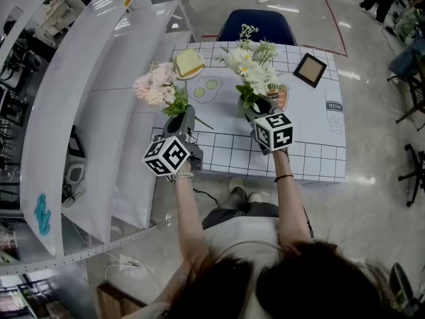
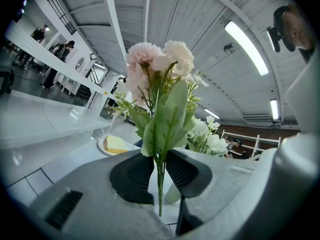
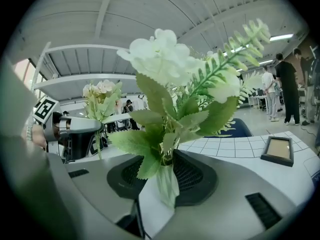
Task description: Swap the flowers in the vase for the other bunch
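— What has the left gripper (image 2: 160, 160) got?
— It is clamped on the pink bunch (image 2: 165, 109). Its dark pads (image 2: 134, 176) pinch the thin green stems just under the leaves. The stem ends hang free below the jaws and the blooms stand upright above them.
— And the right gripper (image 3: 167, 168)?
— Slack. Its jaws stand apart with the vase (image 3: 167, 185) between them, a pale translucent one, and the pads (image 3: 194, 176) do not squeeze it. The white bunch (image 3: 172, 66) sits in that vase. Its leaves spill over both jaws and its blooms rise straight above the gripper.
— How do the two bunches lie to each other?
— Side by side, not touching. From the right gripper, the pink bunch is off to its left. From the left gripper, the vase shows beyond the stems, ahead and a little right, with the white blooms above it.
— Does the vase stand on the table (image 1: 312, 145)?
— Its foot is hidden behind the jaws in every view, so I cannot tell.
— What else lies around?
— Ahead of the left gripper, slightly left, a plate (image 2: 102, 146) carries a pale yellow slice (image 2: 117, 144); cake or bread, I cannot tell. Ahead of the right gripper and off to its right, a small dark picture frame (image 3: 276, 150) lies flat on the gridded tabletop. Beyond both grippers, at the table's far edge, stands a blue chair (image 1: 257, 22).
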Demonstrator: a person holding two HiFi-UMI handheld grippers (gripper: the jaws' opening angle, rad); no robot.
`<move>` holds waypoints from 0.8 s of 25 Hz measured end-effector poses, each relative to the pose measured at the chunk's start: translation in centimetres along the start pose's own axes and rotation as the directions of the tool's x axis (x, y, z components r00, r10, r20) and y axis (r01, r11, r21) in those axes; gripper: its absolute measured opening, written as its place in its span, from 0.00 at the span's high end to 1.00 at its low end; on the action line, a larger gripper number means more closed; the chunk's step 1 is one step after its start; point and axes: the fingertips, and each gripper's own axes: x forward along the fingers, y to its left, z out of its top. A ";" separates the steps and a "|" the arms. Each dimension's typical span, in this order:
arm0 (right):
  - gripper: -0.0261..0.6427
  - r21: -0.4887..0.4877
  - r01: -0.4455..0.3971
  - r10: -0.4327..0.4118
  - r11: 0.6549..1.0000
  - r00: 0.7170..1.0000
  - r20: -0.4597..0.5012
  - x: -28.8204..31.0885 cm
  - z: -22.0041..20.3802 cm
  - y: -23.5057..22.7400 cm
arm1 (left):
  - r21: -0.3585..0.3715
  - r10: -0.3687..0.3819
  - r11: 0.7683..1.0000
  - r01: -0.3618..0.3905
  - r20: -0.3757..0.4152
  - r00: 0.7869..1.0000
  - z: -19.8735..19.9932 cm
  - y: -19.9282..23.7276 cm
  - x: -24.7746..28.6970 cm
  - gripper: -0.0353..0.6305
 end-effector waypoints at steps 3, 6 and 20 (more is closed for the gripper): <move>0.82 -0.002 0.001 -0.001 1.000 1.000 -0.001 -0.1 -0.1 -0.1 | -0.001 -0.001 1.000 0.001 -0.002 1.000 -0.1 0.0 0.0 0.84; 0.82 -0.009 0.003 -0.003 1.000 1.000 -0.003 -0.3 -0.2 0.0 | -0.003 -0.001 1.000 0.001 -0.001 1.000 -0.2 -0.1 0.0 0.84; 0.80 0.009 -0.006 0.006 1.000 1.000 -0.004 -1.4 -0.5 0.1 | -0.009 -0.005 1.000 0.005 0.000 1.000 -0.7 -1.0 -0.4 0.84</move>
